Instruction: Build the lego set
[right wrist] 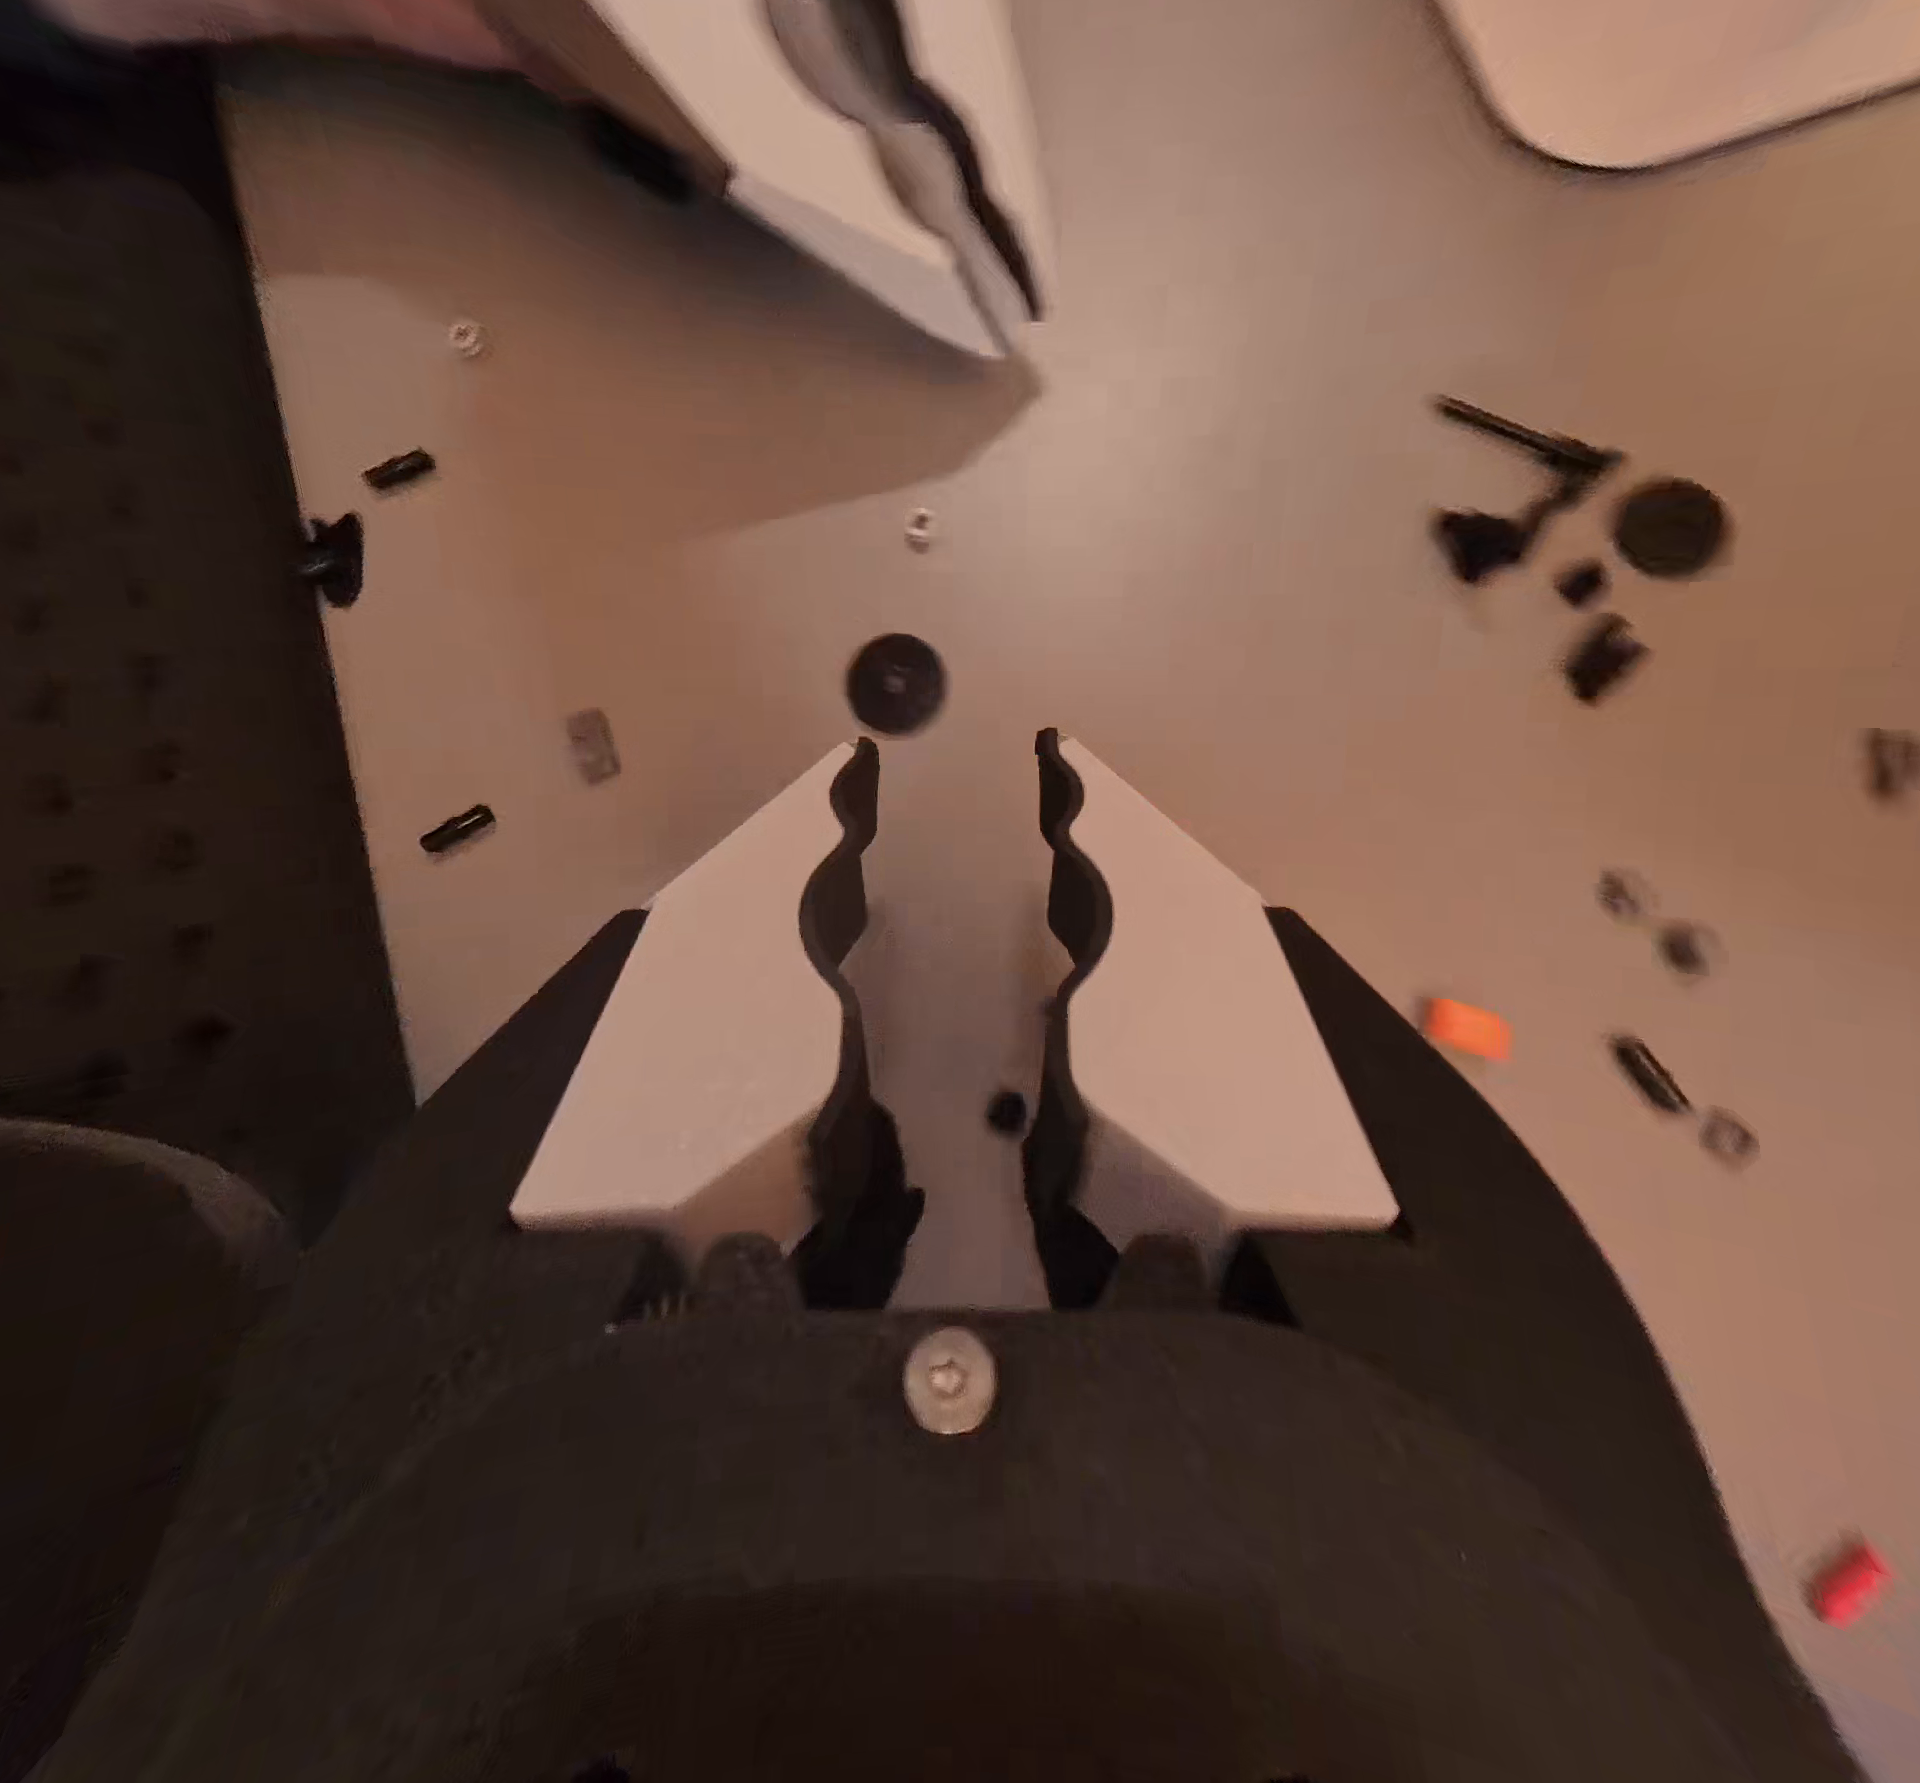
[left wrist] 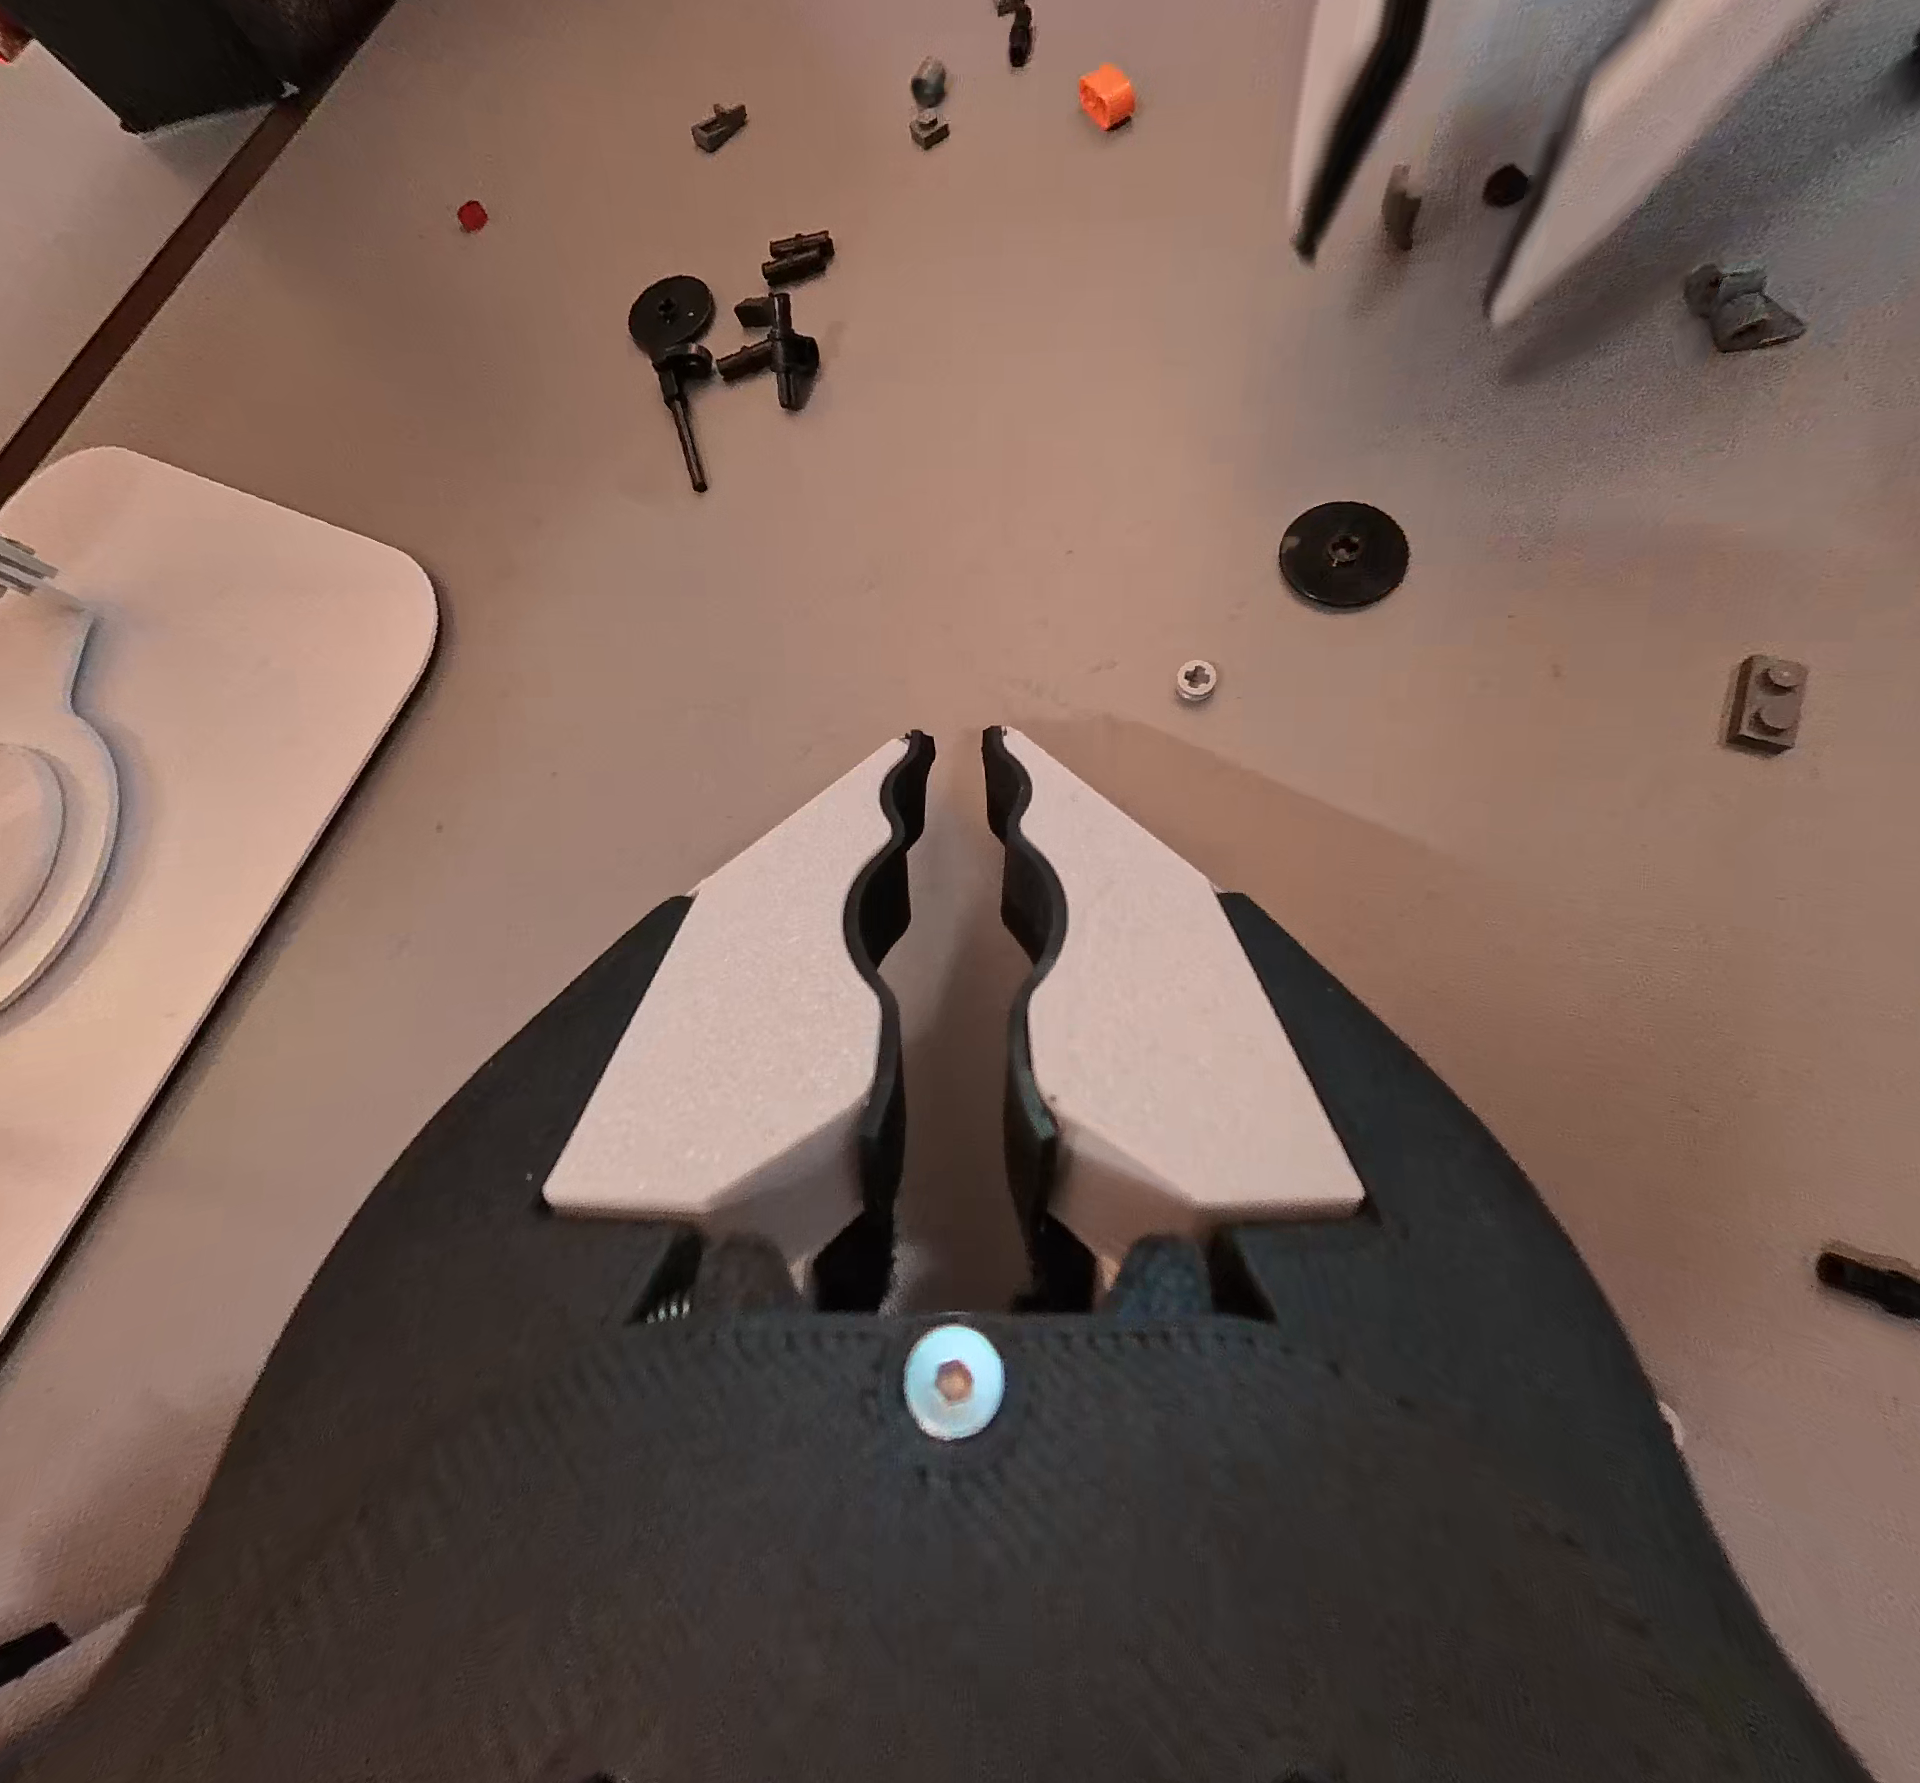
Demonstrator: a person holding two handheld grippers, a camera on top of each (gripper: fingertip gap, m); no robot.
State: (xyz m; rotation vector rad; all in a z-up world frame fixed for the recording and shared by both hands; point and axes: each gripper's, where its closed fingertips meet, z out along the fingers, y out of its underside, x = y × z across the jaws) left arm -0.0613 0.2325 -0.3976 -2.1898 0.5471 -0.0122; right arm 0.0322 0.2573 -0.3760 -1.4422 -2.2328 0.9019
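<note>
Loose Lego pieces lie scattered on a beige table. In the left wrist view my left gripper hovers over bare table, slightly open and empty. A black round disc, a small white round piece and a grey two-stud plate lie to its right. A cluster of black pins and a disc lies ahead, an orange piece farther off. My right gripper is open and empty, just short of the black disc. A small dark piece lies on the table between its fingers. Each gripper shows blurred in the other's view.
A white tray sits at the left of the left wrist view, a dark table edge behind it. In the right wrist view a dark surface borders the table on the left; black pins, a red piece and an orange piece lie around. Some 11 cm of space lies between my two pairs of fingers. From the right gripper's tips to the black round disc is close to 4 cm. The left gripper is farther from the grey two-stud plate, some 12 cm, than the right, some 8 cm.
</note>
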